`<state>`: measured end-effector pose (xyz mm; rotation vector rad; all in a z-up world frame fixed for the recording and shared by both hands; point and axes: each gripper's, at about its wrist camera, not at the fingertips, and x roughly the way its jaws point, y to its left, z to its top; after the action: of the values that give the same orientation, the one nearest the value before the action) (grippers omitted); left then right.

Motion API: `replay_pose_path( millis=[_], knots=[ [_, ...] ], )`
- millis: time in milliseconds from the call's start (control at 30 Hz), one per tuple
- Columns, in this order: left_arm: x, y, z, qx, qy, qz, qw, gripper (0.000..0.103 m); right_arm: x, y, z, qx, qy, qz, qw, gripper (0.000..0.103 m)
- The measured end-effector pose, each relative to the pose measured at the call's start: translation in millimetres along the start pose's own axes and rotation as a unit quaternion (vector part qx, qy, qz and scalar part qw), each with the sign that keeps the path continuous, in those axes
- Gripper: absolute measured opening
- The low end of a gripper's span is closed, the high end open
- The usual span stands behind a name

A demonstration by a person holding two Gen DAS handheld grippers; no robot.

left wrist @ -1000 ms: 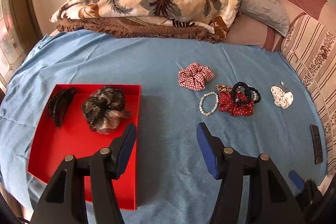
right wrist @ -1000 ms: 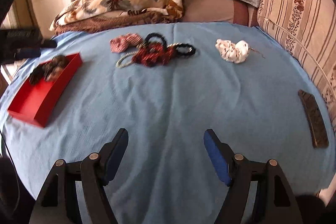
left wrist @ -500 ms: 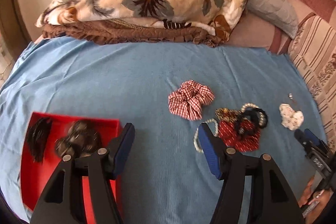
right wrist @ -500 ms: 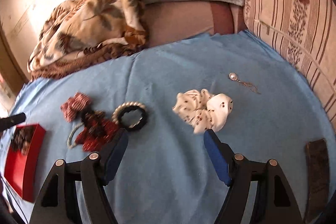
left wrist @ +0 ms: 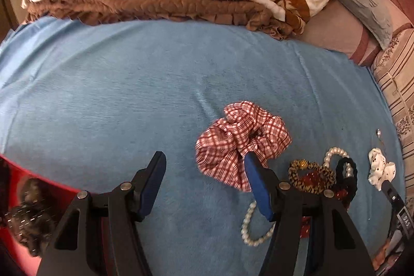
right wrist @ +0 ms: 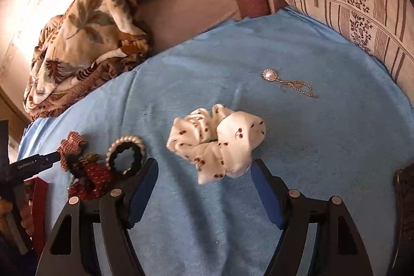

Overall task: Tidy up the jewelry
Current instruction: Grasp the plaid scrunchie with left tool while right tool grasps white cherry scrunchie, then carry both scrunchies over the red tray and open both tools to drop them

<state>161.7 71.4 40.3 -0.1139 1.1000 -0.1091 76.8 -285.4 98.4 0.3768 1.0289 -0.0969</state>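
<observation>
— Jewelry and hair ties are lying scattered over the blue sheet (left wrist: 129, 84). The left gripper (left wrist: 204, 177) is hanging with its jaws apart, nothing between them, and the red checked scrunchie (left wrist: 240, 139) is sitting at about one o'clock from it, just touching the right-hand finger.

— And the right gripper (right wrist: 204, 179)?

— It's standing wide as well, gripping nothing. The white cherry-print scrunchie (right wrist: 217, 144) is lying at twelve o'clock, its near edge just reaching in between the fingertips.

— What's beside it?

— At one o'clock, well beyond, a pearl pendant on a chain (right wrist: 284, 82) is resting alone. At ten o'clock the black ring with pearls (right wrist: 125, 154) is touching the red dotted scrunchie (right wrist: 95, 177). A pearl bracelet (left wrist: 253, 226) is lying under the left gripper's right finger, and the red tray (left wrist: 59, 188) is showing at its eight o'clock.
</observation>
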Motion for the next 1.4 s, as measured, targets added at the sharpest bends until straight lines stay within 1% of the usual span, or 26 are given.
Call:
replay_pose_path(
  millis=[100, 200, 233, 267, 300, 333, 367, 400, 433, 467, 533, 633, 700, 833, 933, 1133, 1400],
  knots=[
    [8.0, -3.0, 2.7, 0.001, 0.004, -0.013, 0.9999, 0.062, 6.0, 0.3, 2.7, -0.006, -0.003, -0.003, 1.000, 0.078],
    [12.9, -7.9, 4.5, 0.004, 0.005, -0.024, 0.9997, 0.062, 14.5, 1.7, 4.0, -0.009, -0.003, -0.003, 1.000, 0.075],
    [15.0, -9.6, 4.6, 0.004, 0.007, -0.028, 0.9996, 0.062, 17.7, 1.0, 4.1, -0.008, -0.001, -0.002, 1.000, 0.071],
    [17.2, -10.7, 5.0, 0.004, 0.009, -0.032, 0.9994, 0.062, 22.0, -0.2, 4.6, -0.005, 0.003, 0.000, 1.000, 0.066],
    [19.5, -12.1, 5.0, 0.005, 0.014, -0.035, 0.9993, 0.060, 25.2, -1.7, 5.3, -0.002, 0.007, 0.003, 1.000, 0.061],
    [21.1, -14.0, 4.6, 0.006, 0.014, -0.038, 0.9992, 0.056, 28.5, -3.2, 5.3, 0.001, 0.014, 0.007, 1.000, 0.046],
    [21.2, -15.6, 4.6, 0.008, 0.013, -0.037, 0.9992, 0.040, 31.2, -4.6, 5.0, 0.005, 0.021, 0.015, 1.000, 0.031],
    [21.5, -17.2, 4.3, 0.010, 0.015, -0.038, 0.9991, 0.023, 31.8, -5.0, 4.5, 0.008, 0.024, 0.020, 1.000, 0.028],
    [21.8, -18.4, 4.7, 0.009, 0.019, -0.040, 0.9990, 0.018, 30.7, -5.0, 4.8, 0.010, 0.022, 0.023, 0.999, 0.026],
    [20.8, -18.9, 4.9, 0.008, 0.020, -0.043, 0.9989, 0.009, 29.2, -3.9, 4.7, 0.009, 0.019, 0.025, 0.999, 0.021],
    [15.3, -20.1, 4.6, 0.006, 0.019, -0.045, 0.9988, 0.008, 25.9, -0.7, 5.4, 0.003, 0.014, 0.027, 1.000, 0.016],
    [-0.5, -21.8, 1.7, 0.012, 0.007, -0.056, 0.9983, 0.008, 17.5, 3.2, 6.2, 0.001, 0.000, 0.022, 1.000, 0.014],
    [-14.4, -24.8, -1.8, 0.025, -0.005, -0.053, 0.9983, 0.008, 6.7, 5.5, 7.6, 0.002, -0.016, 0.022, 1.000, 0.013],
    [-47.2, -29.8, -11.3, 0.038, -0.028, -0.052, 0.9976, 0.008, -8.1, 6.3, 12.1, 0.015, -0.035, 0.036, 0.999, 0.013],
    [-72.2, -31.8, -18.6, 0.040, -0.046, -0.055, 0.9966, 0.008, -12.5, 6.5, 13.0, 0.021, -0.036, 0.047, 0.998, 0.013],
    [-105.8, -38.6, -31.7, 0.039, -0.071, -0.066, 0.9945, 0.008, -18.2, 10.0, 13.0, 0.024, -0.038, 0.060, 0.997, 0.013],
    [-127.7, -57.8, -50.6, 0.065, -0.079, -0.066, 0.9925, 0.008, -25.6, 14.3, 6.5, 0.018, -0.039, 0.074, 0.996, 0.013]
  ],
)
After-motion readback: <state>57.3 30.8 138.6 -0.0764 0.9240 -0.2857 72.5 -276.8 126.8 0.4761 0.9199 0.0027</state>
